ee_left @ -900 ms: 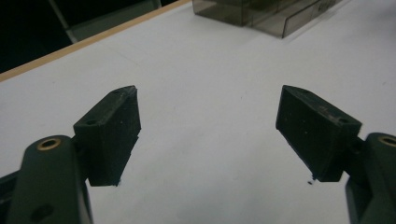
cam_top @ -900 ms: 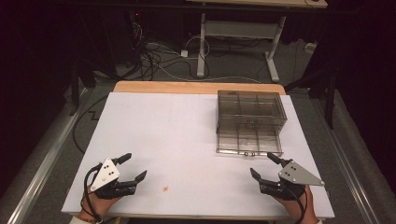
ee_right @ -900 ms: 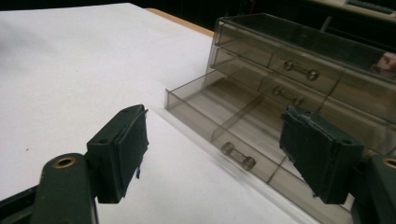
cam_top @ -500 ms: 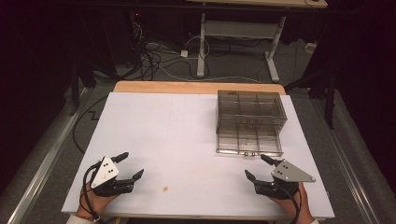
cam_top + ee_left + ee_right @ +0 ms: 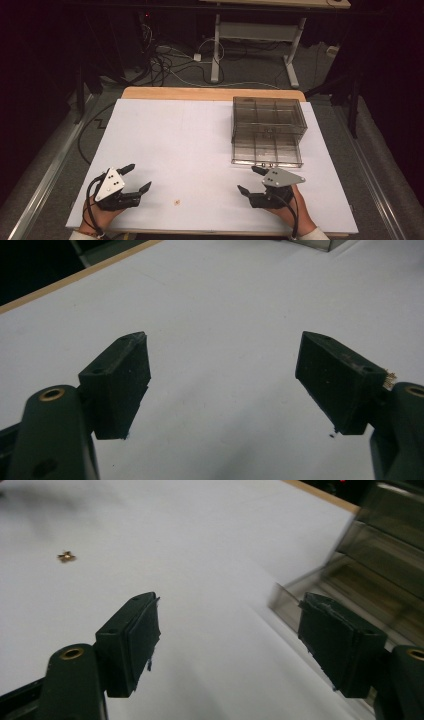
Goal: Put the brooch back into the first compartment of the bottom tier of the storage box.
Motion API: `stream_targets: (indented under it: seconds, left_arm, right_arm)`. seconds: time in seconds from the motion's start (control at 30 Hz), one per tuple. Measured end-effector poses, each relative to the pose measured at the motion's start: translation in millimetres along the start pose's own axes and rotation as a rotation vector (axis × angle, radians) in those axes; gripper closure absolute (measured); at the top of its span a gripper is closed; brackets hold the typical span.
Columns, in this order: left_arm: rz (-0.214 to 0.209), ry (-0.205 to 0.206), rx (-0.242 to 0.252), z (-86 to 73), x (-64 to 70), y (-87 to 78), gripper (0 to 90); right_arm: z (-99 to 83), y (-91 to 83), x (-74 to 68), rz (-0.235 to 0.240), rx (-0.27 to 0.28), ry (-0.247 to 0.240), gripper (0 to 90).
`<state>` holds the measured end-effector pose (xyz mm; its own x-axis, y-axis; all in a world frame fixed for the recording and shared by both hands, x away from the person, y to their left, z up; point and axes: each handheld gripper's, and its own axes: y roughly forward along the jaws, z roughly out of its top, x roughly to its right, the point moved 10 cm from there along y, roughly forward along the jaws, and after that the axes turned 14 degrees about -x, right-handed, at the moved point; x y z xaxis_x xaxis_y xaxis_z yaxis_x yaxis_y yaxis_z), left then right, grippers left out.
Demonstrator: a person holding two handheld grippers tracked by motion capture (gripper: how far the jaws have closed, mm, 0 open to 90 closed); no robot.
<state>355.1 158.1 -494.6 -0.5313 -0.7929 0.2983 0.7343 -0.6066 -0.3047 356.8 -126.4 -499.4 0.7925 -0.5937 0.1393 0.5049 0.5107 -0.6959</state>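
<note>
We saw a white table (image 5: 190, 140) with a wooden edge along its far side. On it sat a clear compartmented box (image 5: 267, 131) toward the far right, and a small brass-coloured bit (image 5: 176, 202) lay near the front edge.

Each hand-held gripper is black with blocky jaws and brass-ringed screw holes. The left hand-held gripper (image 5: 135, 178) and right hand-held gripper (image 5: 251, 180) carry grey three-cornered plates. Black cables trail back past pale cuffs

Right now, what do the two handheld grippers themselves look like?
Both the left gripper and right gripper are black, each with two blocky jaws, brass-coloured pivot rivets, a grey three-cornered plate with small dark dots on top, and a black cable trailing back. Light cuffs show at both wrists.
</note>
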Motion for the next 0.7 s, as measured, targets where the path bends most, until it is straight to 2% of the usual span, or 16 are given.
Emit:
stream_targets:
  seconds: [0.03,0.17,0.2,0.23,0.37,0.4,0.43,0.63,0.7]
  left_arm:
    - [-0.001,0.000,0.001,-0.1,-0.1,-0.6,21.2]
    - [0.003,-0.006,-0.002,-1.1,-2.3,-0.9,21.2]
    - [0.003,-0.006,-0.002,-1.1,-2.3,-0.9,21.2]
    - [0.005,-0.006,-0.005,-1.9,-3.1,-1.2,21.2]
    - [0.007,-0.014,0.001,-1.4,-4.0,-1.9,21.2]
    - [0.007,-0.014,0.001,-1.4,-4.0,-1.9,21.2]
    - [0.006,-0.015,-0.001,-1.6,-4.3,-2.3,21.2]
    - [0.007,-0.015,-0.002,-2.1,-4.2,-2.7,21.2]
    - [0.009,-0.016,-0.002,-2.2,-4.4,-2.6,21.2]
  right_arm:
    - [6.8,9.8,-10.3,0.040,-0.015,-0.018,26.1]
    - [18.5,25.9,-28.0,0.092,-0.039,-0.060,27.7]
    - [18.5,25.9,-28.0,0.092,-0.039,-0.060,27.7]
    - [24.9,36.4,-39.9,0.122,-0.055,-0.093,29.4]
    - [35.7,53.6,-62.2,0.185,-0.073,-0.147,35.4]
    - [35.7,53.6,-62.2,0.185,-0.073,-0.147,35.4]
    - [42.4,63.4,-75.9,0.231,-0.083,-0.177,39.0]
    - [52.7,88.9,-111.8,0.339,-0.129,-0.242,42.9]
    - [53.9,97.5,-122.0,0.355,-0.148,-0.274,44.1]
